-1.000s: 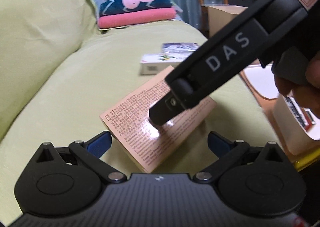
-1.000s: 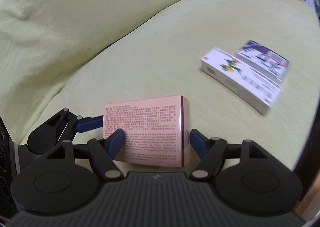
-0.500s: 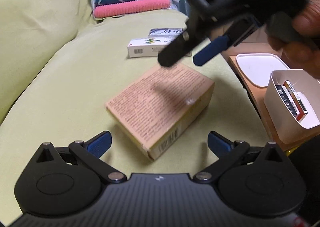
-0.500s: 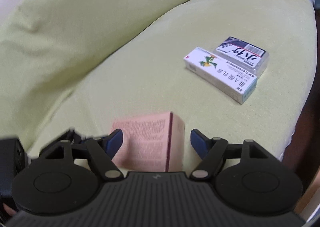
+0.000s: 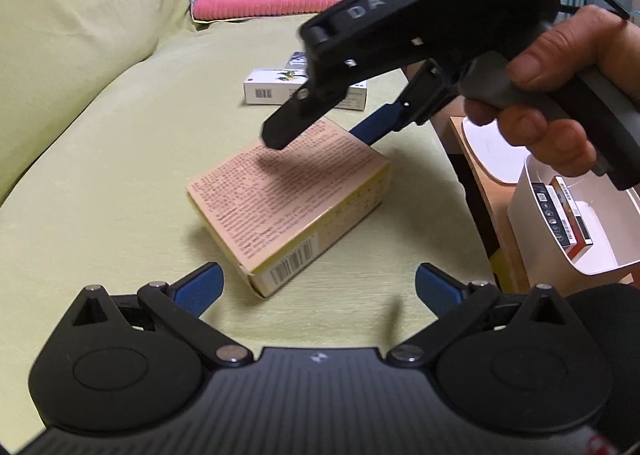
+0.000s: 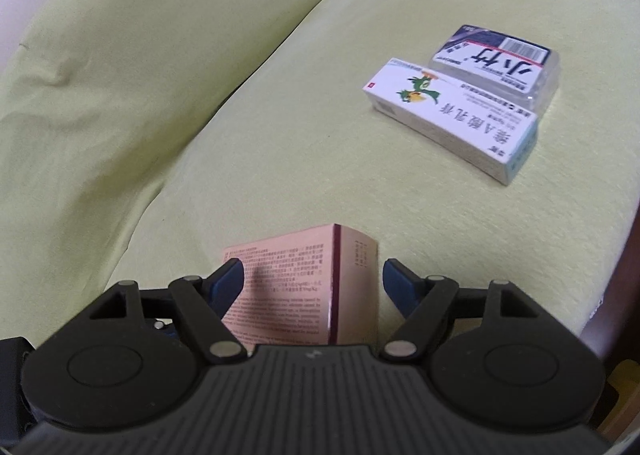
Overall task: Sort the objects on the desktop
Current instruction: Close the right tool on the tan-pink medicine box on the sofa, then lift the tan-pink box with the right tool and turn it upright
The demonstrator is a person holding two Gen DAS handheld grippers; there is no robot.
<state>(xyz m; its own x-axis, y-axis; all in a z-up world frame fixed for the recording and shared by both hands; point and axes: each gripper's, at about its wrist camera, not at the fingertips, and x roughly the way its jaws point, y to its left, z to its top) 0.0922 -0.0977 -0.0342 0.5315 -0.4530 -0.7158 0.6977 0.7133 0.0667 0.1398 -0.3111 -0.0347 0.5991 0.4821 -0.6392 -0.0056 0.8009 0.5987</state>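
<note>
We take the pink box as landmark. It lies flat on the green sofa seat, printed face up, barcode end toward the left gripper. The white carton and the clear-wrapped pack lie together beyond the box, well apart from it. The white bin, with packs standing in it, sits off the seat to the box's right.

Handling, as we judge it — light cardboard, stiff enough on the edges, faces would dent under a hard squeeze, glossy so a bit slippery. Best hold looks to be across the two long sides, near the middle.

Left gripper: jaws spread wide, nothing in them, just short of the box's barcode end. Right gripper: jaws also wide apart, empty, poised above the box; in the left view its fingers hang clear of the top face — no contact.

Versus a second ago: the right finger was pressed onto the box top, now it's lifted off. The box sits turned and a bit further from the left gripper.
</note>
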